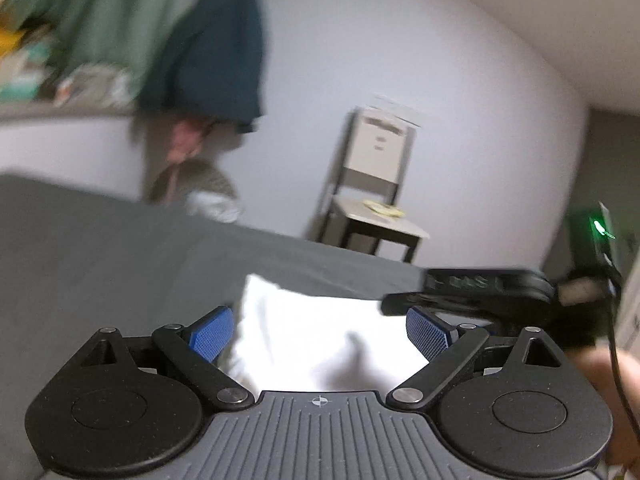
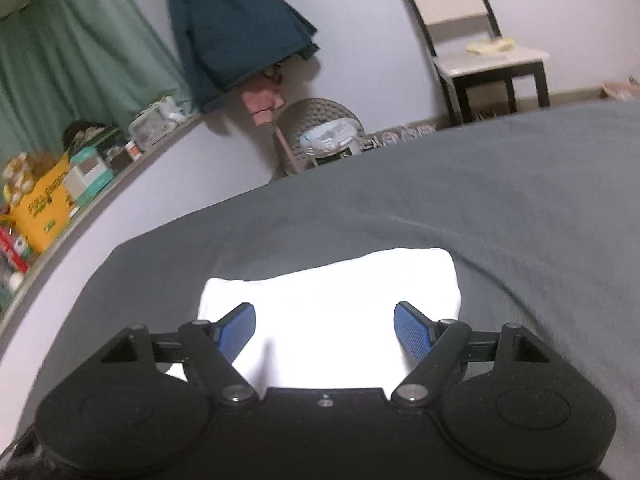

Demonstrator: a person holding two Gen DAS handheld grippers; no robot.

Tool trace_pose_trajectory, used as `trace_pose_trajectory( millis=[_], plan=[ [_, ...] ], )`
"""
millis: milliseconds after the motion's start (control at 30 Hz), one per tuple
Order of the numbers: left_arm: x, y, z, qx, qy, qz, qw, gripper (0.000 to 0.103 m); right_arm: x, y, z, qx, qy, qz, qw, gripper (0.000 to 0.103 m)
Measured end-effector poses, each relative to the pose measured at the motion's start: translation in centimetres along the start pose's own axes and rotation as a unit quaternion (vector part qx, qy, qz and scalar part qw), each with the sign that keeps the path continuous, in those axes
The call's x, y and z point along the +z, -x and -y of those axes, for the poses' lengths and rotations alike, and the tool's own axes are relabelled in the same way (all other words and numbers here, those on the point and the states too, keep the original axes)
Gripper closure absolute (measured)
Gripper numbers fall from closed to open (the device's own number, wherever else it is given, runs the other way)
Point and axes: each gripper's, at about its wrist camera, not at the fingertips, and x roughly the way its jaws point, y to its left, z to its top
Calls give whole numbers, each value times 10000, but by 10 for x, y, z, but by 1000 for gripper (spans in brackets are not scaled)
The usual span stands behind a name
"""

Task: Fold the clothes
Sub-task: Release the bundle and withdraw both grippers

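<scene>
Nearest to me, my left gripper has its jaws spread wide with nothing pinched between them; the white garment shows through the gap below, but the blue pads stand clear of it. My right gripper is much the same: jaws well apart, pads off the cloth, the same white garment lying under and just ahead of them. In the left view that right gripper also reaches in from the side, low over the garment's far right edge. The garment sits on the bed, on the grey sheet, as a compact, roughly rectangular white bundle with rounded corners and a soft crease near my side, so I judge it already folded at least once and let go. Whether it needs one more fold I cannot tell; the white is blown out and hides the layers. I see no other loose clothes on the sheet around it. Farther off, a chair stands by the wall, a basket sits on the floor beyond the bed's edge, and a dark blue jacket hangs beside a green curtain.
</scene>
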Motion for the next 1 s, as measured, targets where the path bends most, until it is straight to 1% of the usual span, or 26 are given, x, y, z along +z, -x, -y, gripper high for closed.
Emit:
trace_pose_trajectory(
  millis=[33,67,167,267,333,367,433,467,533,600,633,700,733,767,833,933,1000],
  plan=[
    [2,-6,5,-59,-187,-47,9998,9,0,0,7,75,-132,-6,9999,27],
    [2,-12,7,-115,-262,-153,9995,9,0,0,13,151,-265,-11,9995,24],
    [5,-36,4,-225,-251,-431,9985,9,0,0,26,354,-674,10,9971,22],
    [-2,-50,-4,196,-51,-710,9973,9,3,-4,25,391,-669,-15,9970,20],
    [-10,-53,-13,273,50,-802,9964,9,3,-5,22,387,-551,-35,9977,19],
    [-12,-54,-13,306,-15,-818,9962,9,2,-6,21,377,-483,-33,9981,19],
    [-14,-55,-12,606,-280,-922,9935,9,1,-7,17,325,-317,-28,9990,17],
    [-14,-57,-13,739,-280,-1029,9915,9,0,-7,14,276,-243,-15,9993,16],
    [-14,-43,-22,727,11,-889,9934,9,-2,-3,7,155,-121,62,9998,16],
    [-17,-27,-31,740,225,-703,9945,9,-6,6,-4,-20,38,232,9997,16],
    [-19,-21,-34,772,204,-642,9947,9,-11,13,-10,-184,180,363,9990,15],
    [-25,-8,-38,834,156,-526,9950,9,-23,20,-21,-516,316,650,9961,6],
    [-27,-4,-39,855,60,-556,9948,9,-31,24,-26,-695,282,808,9939,3],
    [-28,-2,-41,875,-29,-622,9942,9,-38,26,-30,-780,238,920,9924,0],
    [-29,3,-44,946,-184,-747,9925,9,-48,24,-38,-971,381,997,9895,0],
    [-28,14,-48,993,-292,-821,9912,9,-64,24,-50,-1274,692,1109,9832,0],
    [-29,24,-52,872,-309,-867,9919,9,-73,26,-53,-1411,778,1028,9816,0]
  ],
)
